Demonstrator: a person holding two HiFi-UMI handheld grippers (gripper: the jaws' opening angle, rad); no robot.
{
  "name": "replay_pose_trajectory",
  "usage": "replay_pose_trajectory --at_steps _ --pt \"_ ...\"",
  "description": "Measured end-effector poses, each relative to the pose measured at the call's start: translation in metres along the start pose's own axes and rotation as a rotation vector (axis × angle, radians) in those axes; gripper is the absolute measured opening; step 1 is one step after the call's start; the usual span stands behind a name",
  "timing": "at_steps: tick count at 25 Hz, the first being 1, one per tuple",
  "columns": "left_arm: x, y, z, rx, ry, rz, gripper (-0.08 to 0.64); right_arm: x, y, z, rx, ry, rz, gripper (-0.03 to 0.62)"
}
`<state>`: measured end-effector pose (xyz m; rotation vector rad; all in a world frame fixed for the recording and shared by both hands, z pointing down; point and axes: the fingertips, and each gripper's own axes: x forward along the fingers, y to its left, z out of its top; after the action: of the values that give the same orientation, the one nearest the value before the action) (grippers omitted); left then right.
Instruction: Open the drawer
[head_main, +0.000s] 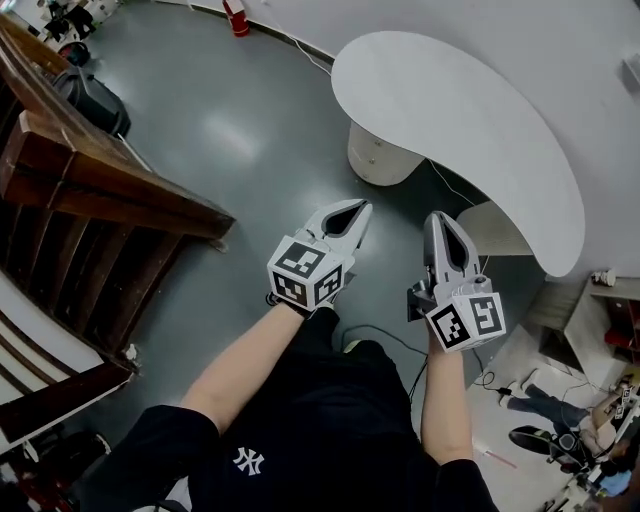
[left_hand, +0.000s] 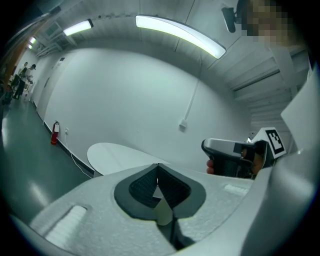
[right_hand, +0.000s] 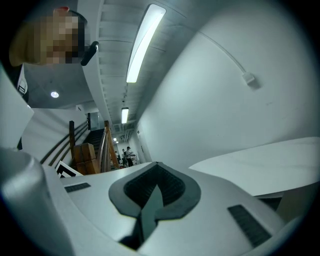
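Now, from the head view, the white rounded drawer unit (head_main: 378, 158) stands on the grey floor (head_main: 230, 130) under the narrow end of the white curved tabletop (head_main: 470, 130). Its curved front faces down-left in the picture, towards the open floor and the person. The tabletop's long axis runs from upper left to lower right. Both forearms reach forward side by side. The left gripper (head_main: 357, 208) and the right gripper (head_main: 440, 216) point up the picture towards the unit, near it but clearly apart from it.

From the left gripper view, the jaws are pressed together with nothing between them, and the tabletop lies beyond their tips. The drawer unit cannot be made out here.

From the right gripper view, the jaws meet tip to tip, empty, with the tabletop's edge to the right.
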<state>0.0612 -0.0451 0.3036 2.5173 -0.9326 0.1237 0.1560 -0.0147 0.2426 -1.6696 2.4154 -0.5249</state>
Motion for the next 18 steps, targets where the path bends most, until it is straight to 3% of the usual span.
replay_pose_trajectory --at_steps 11,18 --pt "0.038 0.090 -0.023 -0.054 0.033 -0.012 0.008 0.092 0.004 -0.039 -0.023 0.045 -0.001 0.014" --pt "0.089 0.126 -0.074 -0.073 0.041 0.015 0.009 0.120 -0.037 -0.102 -0.040 0.101 0.027 0.014"
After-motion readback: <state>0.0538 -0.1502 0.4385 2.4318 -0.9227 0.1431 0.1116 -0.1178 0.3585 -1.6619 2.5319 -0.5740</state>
